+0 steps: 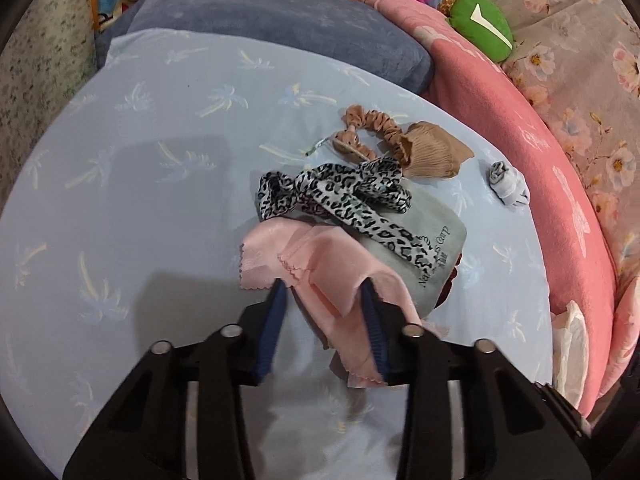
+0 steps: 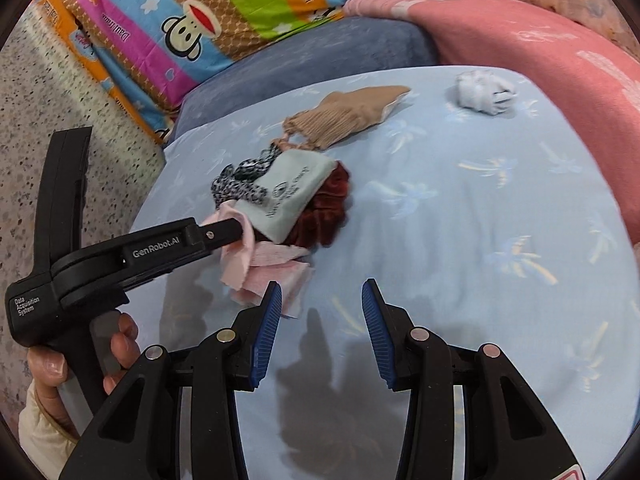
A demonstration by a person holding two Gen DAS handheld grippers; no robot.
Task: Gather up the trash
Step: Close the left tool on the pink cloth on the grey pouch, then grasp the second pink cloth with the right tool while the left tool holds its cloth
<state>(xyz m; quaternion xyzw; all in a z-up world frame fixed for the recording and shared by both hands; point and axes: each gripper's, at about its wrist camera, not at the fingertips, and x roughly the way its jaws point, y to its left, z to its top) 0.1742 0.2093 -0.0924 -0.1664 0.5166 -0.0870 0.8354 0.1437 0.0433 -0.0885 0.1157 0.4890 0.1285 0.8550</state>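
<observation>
Pink cloth [image 1: 320,264] lies between the left tool's [image 1: 325,292] parted fingers, ungripped; right tool [image 2: 322,292] open, empty.

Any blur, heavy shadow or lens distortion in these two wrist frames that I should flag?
Left wrist view: strong fisheye curve with dark corners; left gripper fingers slightly smeared, pink cloth sharp; soft shadow on the blue sheet. Right wrist view: same curvature; right gripper sharp, its shadow on the sheet below; no glare.

Far from me I see a blue-grey pillow [image 1: 280,28], a pink blanket [image 1: 520,152] on the right, and a green plush toy [image 1: 482,26].
</observation>
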